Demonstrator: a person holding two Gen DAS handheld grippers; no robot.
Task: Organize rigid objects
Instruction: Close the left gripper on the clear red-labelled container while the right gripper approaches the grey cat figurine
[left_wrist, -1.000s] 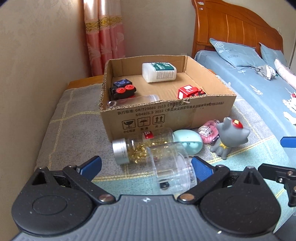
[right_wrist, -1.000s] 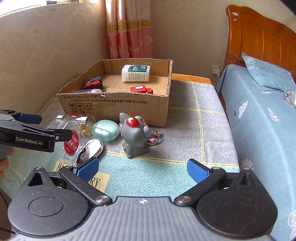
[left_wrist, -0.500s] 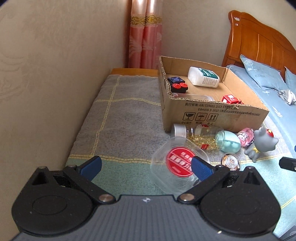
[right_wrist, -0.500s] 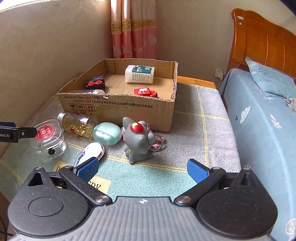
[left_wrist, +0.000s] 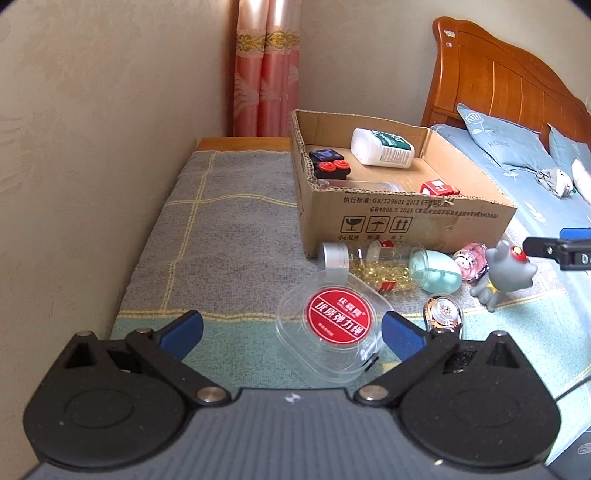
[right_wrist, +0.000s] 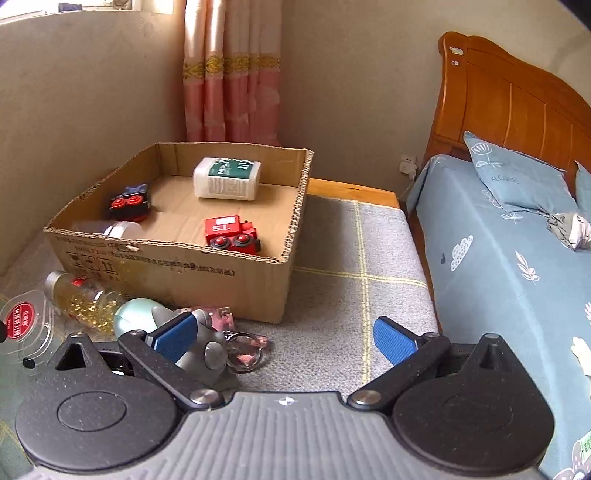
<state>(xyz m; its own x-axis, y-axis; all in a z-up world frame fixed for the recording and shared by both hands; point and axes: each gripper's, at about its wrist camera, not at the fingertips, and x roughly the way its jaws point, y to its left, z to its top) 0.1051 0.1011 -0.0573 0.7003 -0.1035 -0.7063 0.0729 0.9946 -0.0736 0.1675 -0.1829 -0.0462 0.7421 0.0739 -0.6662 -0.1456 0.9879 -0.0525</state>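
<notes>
A cardboard box (left_wrist: 406, 221) stands on the blanket and holds a white bottle (left_wrist: 382, 147), a black toy (left_wrist: 328, 168) and a red toy train (right_wrist: 231, 234). In front of it lie a jar of gold beads (left_wrist: 369, 264), a mint egg case (left_wrist: 439, 271), a pink bottle (left_wrist: 471, 258), a grey cat figure (left_wrist: 506, 273) and a clear red-labelled case (left_wrist: 338, 321). My left gripper (left_wrist: 291, 330) is open, its right finger beside the clear case. My right gripper (right_wrist: 284, 338) is open, its left finger over the cat figure (right_wrist: 207, 345).
A wall runs along the left. A bed (right_wrist: 517, 258) with blue sheet and wooden headboard lies to the right. A shiny oval object (left_wrist: 445, 312) lies by the left gripper's right finger. Pink curtains (left_wrist: 266, 74) hang behind the box.
My left gripper pulled back and left; the clear case now lies flat, label up. My right gripper moved forward and down over the cat figure.
</notes>
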